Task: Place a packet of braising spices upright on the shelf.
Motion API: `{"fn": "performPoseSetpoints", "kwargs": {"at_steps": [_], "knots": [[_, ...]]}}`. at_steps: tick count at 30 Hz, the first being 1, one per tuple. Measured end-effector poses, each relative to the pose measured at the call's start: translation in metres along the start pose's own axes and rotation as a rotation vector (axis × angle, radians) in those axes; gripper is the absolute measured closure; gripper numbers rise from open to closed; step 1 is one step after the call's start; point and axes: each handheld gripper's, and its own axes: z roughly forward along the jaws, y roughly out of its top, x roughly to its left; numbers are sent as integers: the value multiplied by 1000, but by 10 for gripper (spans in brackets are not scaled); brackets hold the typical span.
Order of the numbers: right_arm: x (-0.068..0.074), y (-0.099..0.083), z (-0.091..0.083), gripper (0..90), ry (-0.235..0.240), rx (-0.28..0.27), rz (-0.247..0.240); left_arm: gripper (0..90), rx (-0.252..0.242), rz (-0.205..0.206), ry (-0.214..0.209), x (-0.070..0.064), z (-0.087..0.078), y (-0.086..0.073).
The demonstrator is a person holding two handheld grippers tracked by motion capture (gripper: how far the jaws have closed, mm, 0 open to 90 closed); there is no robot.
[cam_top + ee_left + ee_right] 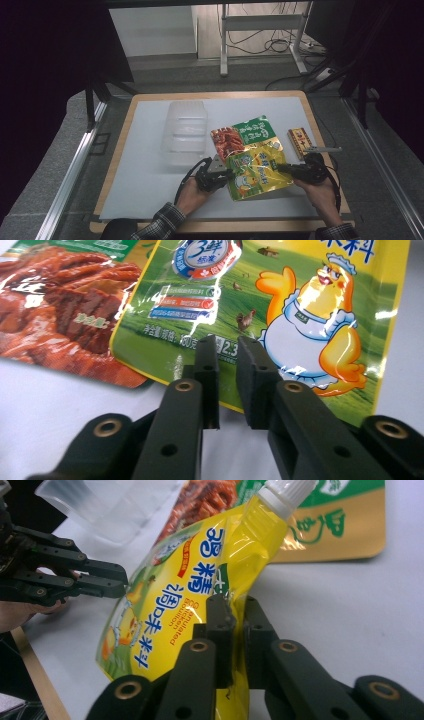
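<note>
Yellow spouted pouch lies on desk, overlapping red snack bag. Right hand-held gripper pinches pouch edge; left hand-held gripper slightly parted at opposite edge, gripping nothing

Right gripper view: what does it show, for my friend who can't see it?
The right gripper pinches the edge of a yellow chicken seasoning pouch with a white screw cap. The left gripper reaches for its far edge over a white table.

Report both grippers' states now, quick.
Left gripper: jaws slightly apart at the yellow pouch edge, not clamped.
Right gripper: shut on the yellow pouch's edge.
</note>
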Motion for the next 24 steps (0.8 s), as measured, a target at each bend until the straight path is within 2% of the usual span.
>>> {"fn": "performPoseSetpoints", "kwargs": {"at_steps": [3, 6, 12, 13, 14, 16, 24], "knots": [[4, 3, -2, 863, -2, -12, -20, 742, -3, -9, 0, -1, -6, -1], [7, 4, -4, 866, 2, -16, -36, 703, -7, -2, 7, -4, -11, -2], [9, 7, -5, 868, 17, -25, -44, 573, -22, 7, 15, -7, -17, -4], [9, 8, -5, 868, 20, -24, -44, 573, -20, 8, 16, -7, -19, -5], [10, 10, -6, 867, 29, -25, -48, 507, -16, 9, 19, -8, -19, -6], [11, 11, -7, 867, 36, -26, -60, 445, -12, 14, 22, -9, -19, -6], [21, 18, -13, 867, 59, -38, -89, 284, -5, 40, 41, -13, -25, -9]]}}
